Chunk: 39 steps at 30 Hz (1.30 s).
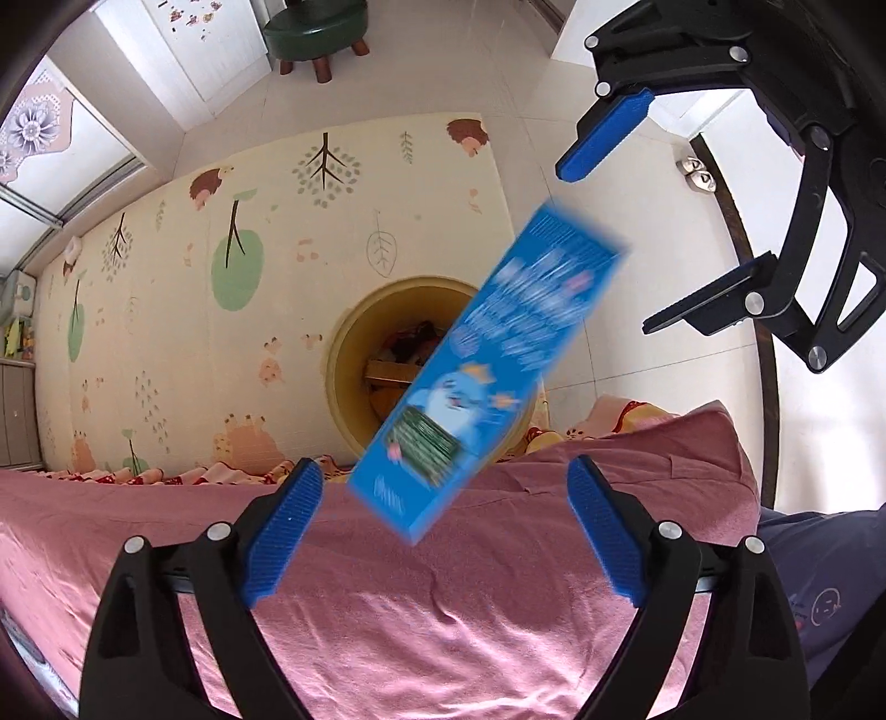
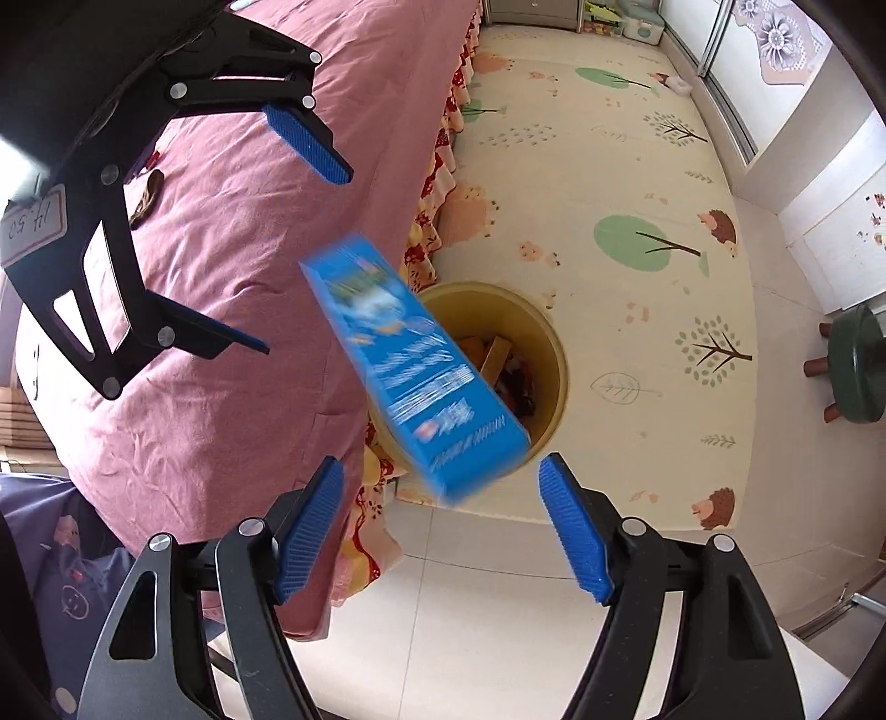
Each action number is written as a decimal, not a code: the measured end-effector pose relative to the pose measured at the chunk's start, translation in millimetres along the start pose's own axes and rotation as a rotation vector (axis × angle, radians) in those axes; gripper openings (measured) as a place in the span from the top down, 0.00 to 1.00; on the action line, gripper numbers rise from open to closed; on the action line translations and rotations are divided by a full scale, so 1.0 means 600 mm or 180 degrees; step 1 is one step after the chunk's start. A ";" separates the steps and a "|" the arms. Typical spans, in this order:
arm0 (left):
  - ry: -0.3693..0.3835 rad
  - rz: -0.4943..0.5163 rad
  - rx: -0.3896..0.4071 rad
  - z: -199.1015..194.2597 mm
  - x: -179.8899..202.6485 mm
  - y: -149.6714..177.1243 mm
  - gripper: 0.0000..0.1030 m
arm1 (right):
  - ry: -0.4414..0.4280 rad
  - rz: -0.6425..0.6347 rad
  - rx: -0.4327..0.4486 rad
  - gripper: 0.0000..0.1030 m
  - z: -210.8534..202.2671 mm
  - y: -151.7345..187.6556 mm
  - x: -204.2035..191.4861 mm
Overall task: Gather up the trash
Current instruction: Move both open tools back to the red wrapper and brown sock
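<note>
A long blue carton (image 1: pixel 487 376) with a cartoon print is in mid-air, motion-blurred, tilted above a yellow round bin (image 1: pixel 354 399) on the floor beside the bed. Neither gripper touches it. My left gripper (image 1: pixel 443 537) is open, over the pink bed edge. My right gripper (image 2: pixel 443 531) is open, over the floor by the bed corner; it also shows in the left wrist view (image 1: pixel 609 238). The carton (image 2: pixel 410 371) hangs over the bin (image 2: pixel 548 354) in the right wrist view too. The bin holds several pieces of trash. The left gripper appears at upper left (image 2: pixel 304 255) there.
A bed with a pink sheet (image 1: pixel 387 609) fills the near side. A patterned play mat (image 1: pixel 194 288) covers the floor. A green stool (image 1: pixel 315 33) stands far off by white cabinets. A dark scrap (image 2: pixel 147 194) lies on the bed.
</note>
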<state>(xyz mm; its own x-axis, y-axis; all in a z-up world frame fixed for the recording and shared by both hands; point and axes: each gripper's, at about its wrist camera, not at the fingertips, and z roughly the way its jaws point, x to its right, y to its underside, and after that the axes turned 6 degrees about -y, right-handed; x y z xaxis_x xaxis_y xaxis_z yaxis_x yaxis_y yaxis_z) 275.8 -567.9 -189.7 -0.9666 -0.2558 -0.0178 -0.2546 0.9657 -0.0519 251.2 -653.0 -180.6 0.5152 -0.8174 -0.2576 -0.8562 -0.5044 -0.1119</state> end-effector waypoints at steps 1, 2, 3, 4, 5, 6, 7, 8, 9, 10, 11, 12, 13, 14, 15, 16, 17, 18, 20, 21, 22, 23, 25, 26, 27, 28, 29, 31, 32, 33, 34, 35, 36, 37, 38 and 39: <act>-0.0007 -0.0016 -0.0014 0.002 -0.003 0.001 0.13 | 0.0013 -0.0020 -0.0021 0.31 0.003 -0.001 -0.002; -0.0008 -0.0020 -0.0024 0.005 -0.005 0.001 0.13 | 0.0030 -0.0044 -0.0036 0.31 0.005 0.000 -0.004; 0.0000 -0.0022 -0.0032 0.006 -0.006 0.004 0.13 | 0.0038 -0.0058 -0.0052 0.31 0.007 0.000 -0.005; 0.0020 -0.0022 -0.0039 0.007 -0.005 0.006 0.13 | 0.0028 -0.0058 -0.0067 0.31 0.009 -0.001 -0.006; 0.0031 -0.0021 -0.0044 0.008 -0.005 0.007 0.13 | 0.0023 -0.0051 -0.0066 0.32 0.010 -0.001 -0.006; 0.0046 -0.0018 -0.0047 0.008 -0.006 0.009 0.13 | 0.0008 -0.0041 -0.0060 0.32 0.009 -0.002 -0.006; 0.0052 -0.0015 -0.0050 0.008 -0.006 0.011 0.13 | -0.0014 -0.0026 -0.0058 0.32 0.009 -0.003 -0.006; 0.0052 -0.0015 -0.0051 0.007 -0.005 0.014 0.13 | -0.0026 -0.0014 -0.0057 0.32 0.008 -0.003 -0.006; 0.0055 -0.0017 -0.0047 0.005 -0.003 0.018 0.13 | -0.0044 -0.0004 -0.0060 0.32 0.008 -0.004 -0.007; 0.0057 -0.0023 -0.0041 0.004 -0.001 0.021 0.13 | -0.0055 0.0003 -0.0062 0.32 0.006 -0.005 -0.009; 0.0062 -0.0038 -0.0030 0.002 -0.001 0.024 0.13 | -0.0046 0.0005 -0.0058 0.32 0.004 -0.006 -0.010; 0.0058 -0.0065 -0.0014 -0.001 0.000 0.028 0.13 | -0.0045 0.0008 -0.0049 0.32 0.002 -0.008 -0.011; 0.0060 -0.0096 0.0003 -0.004 0.000 0.032 0.13 | -0.0059 0.0021 -0.0041 0.32 0.000 -0.009 -0.013; 0.0082 -0.0146 0.0027 -0.010 -0.002 0.038 0.13 | -0.0057 0.0032 -0.0028 0.32 -0.002 -0.011 -0.015; 0.0094 -0.0183 0.0046 -0.014 -0.002 0.044 0.13 | -0.0036 0.0033 -0.0007 0.32 -0.005 -0.013 -0.018; 0.0090 -0.0224 0.0064 -0.019 -0.003 0.050 0.13 | -0.0034 0.0032 0.0006 0.32 -0.007 -0.016 -0.021; 0.0088 -0.0257 0.0079 -0.023 -0.003 0.056 0.13 | -0.0020 0.0032 0.0027 0.32 -0.010 -0.020 -0.026; 0.0081 -0.0303 0.0099 -0.027 -0.003 0.065 0.13 | -0.0002 0.0033 0.0058 0.32 -0.013 -0.023 -0.031; 0.0081 -0.0438 0.0145 -0.037 -0.007 0.084 0.13 | -0.0010 0.0035 0.0136 0.32 -0.020 -0.032 -0.044; 0.0086 -0.0510 0.0170 -0.040 -0.009 0.093 0.13 | -0.0028 0.0040 0.0165 0.32 -0.023 -0.037 -0.052; 0.0098 -0.0594 0.0194 -0.044 -0.012 0.103 0.13 | -0.0053 0.0041 0.0184 0.32 -0.024 -0.043 -0.061; 0.0112 -0.0692 0.0216 -0.048 -0.016 0.116 0.13 | -0.0075 0.0034 0.0202 0.32 -0.025 -0.049 -0.071; 0.0108 -0.0859 0.0245 -0.054 -0.022 0.142 0.13 | -0.0105 -0.0012 0.0220 0.32 -0.023 -0.061 -0.094; 0.0096 -0.0935 0.0250 -0.057 -0.024 0.158 0.13 | -0.0117 -0.0039 0.0209 0.32 -0.020 -0.067 -0.107; 0.0093 -0.1014 0.0260 -0.059 -0.026 0.175 0.13 | -0.0126 -0.0068 0.0199 0.32 -0.016 -0.073 -0.120; 0.0092 -0.1088 0.0273 -0.061 -0.029 0.191 0.13 | -0.0125 -0.0097 0.0192 0.32 -0.012 -0.079 -0.134; 0.0091 -0.1177 0.0291 -0.064 -0.030 0.209 0.13 | -0.0147 -0.0121 0.0188 0.32 -0.007 -0.086 -0.149; 0.0094 -0.1356 0.0324 -0.069 -0.033 0.248 0.13 | -0.0185 -0.0176 0.0185 0.32 0.001 -0.099 -0.182; 0.0087 -0.1445 0.0343 -0.072 -0.033 0.270 0.13 | -0.0184 -0.0207 0.0188 0.32 0.006 -0.108 -0.201; 0.0086 -0.1549 0.0361 -0.074 -0.033 0.293 0.13 | -0.0194 -0.0225 0.0191 0.32 0.012 -0.118 -0.219; 0.0093 -0.1645 0.0363 -0.075 -0.035 0.314 0.13 | -0.0199 -0.0233 0.0190 0.32 0.018 -0.127 -0.237; 0.0082 -0.1768 0.0367 -0.075 -0.034 0.341 0.13 | -0.0213 -0.0246 0.0201 0.32 0.024 -0.137 -0.257; 0.0067 -0.1863 0.0377 -0.076 -0.033 0.364 0.13 | -0.0239 -0.0263 0.0217 0.32 0.031 -0.146 -0.278; 0.0058 -0.1973 0.0390 -0.078 -0.032 0.391 0.13 | -0.0274 -0.0283 0.0228 0.32 0.037 -0.156 -0.299; 0.0056 -0.2065 0.0402 -0.079 -0.033 0.417 0.13 | -0.0303 -0.0306 0.0240 0.32 0.044 -0.165 -0.320; 0.0053 -0.2178 0.0411 -0.081 -0.033 0.444 0.13 | -0.0338 -0.0326 0.0240 0.32 0.051 -0.173 -0.342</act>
<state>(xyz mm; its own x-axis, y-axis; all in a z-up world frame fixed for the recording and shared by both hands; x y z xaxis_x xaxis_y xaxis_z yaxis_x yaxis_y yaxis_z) 225.4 -303.2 -154.9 -0.5907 -0.8032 0.0764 -0.8020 0.5742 -0.1644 233.5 -424.5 -145.6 0.5964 -0.7267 -0.3407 -0.8019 -0.5580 -0.2135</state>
